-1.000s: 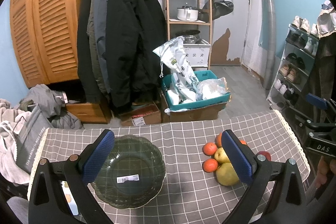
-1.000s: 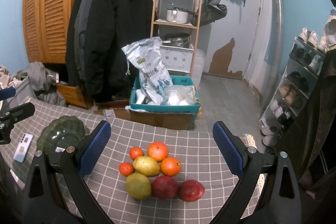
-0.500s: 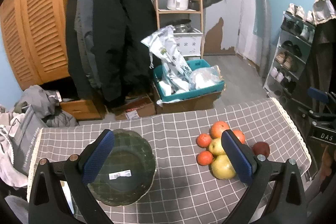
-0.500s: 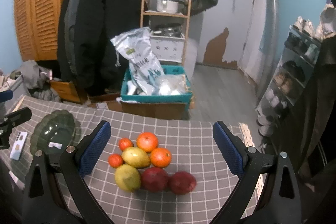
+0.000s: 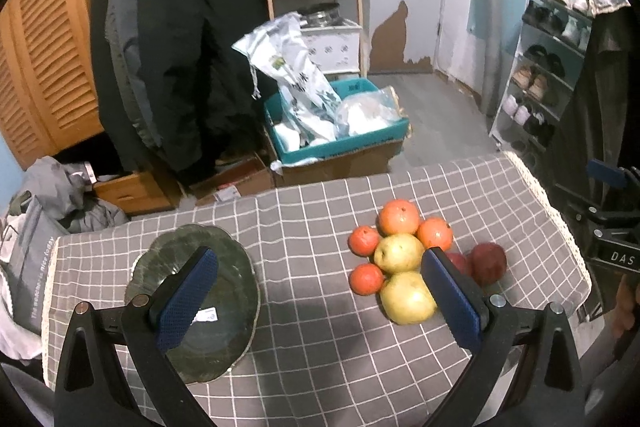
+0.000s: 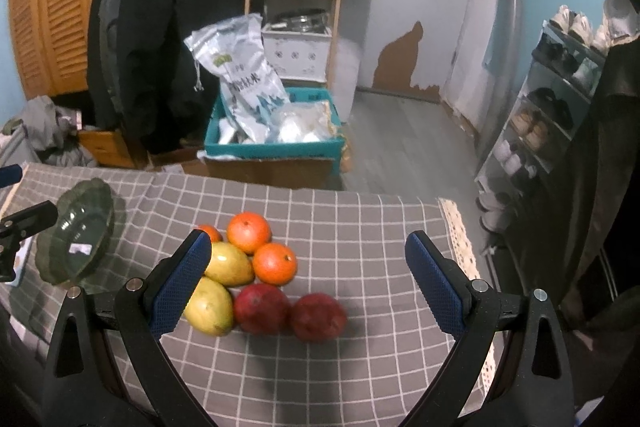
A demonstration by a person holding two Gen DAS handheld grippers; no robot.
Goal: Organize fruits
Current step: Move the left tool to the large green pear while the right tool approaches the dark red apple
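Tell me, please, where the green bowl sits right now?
The green bowl rests on the checked tablecloth at its left end, apart from the fruit pile; in the left wrist view it lies behind the left gripper's left finger.

Each gripper (image 5: 320, 291) (image 6: 308, 283) has black angular arms, silver screws and blue textured finger pads (image 5: 188, 301).

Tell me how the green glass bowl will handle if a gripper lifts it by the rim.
The green glass bowl looks rigid and breakable, probably heavy for its size. Its glossy scalloped rim may slip between flat pads. It is wide and shallow, so a one-sided hold would likely tilt it.
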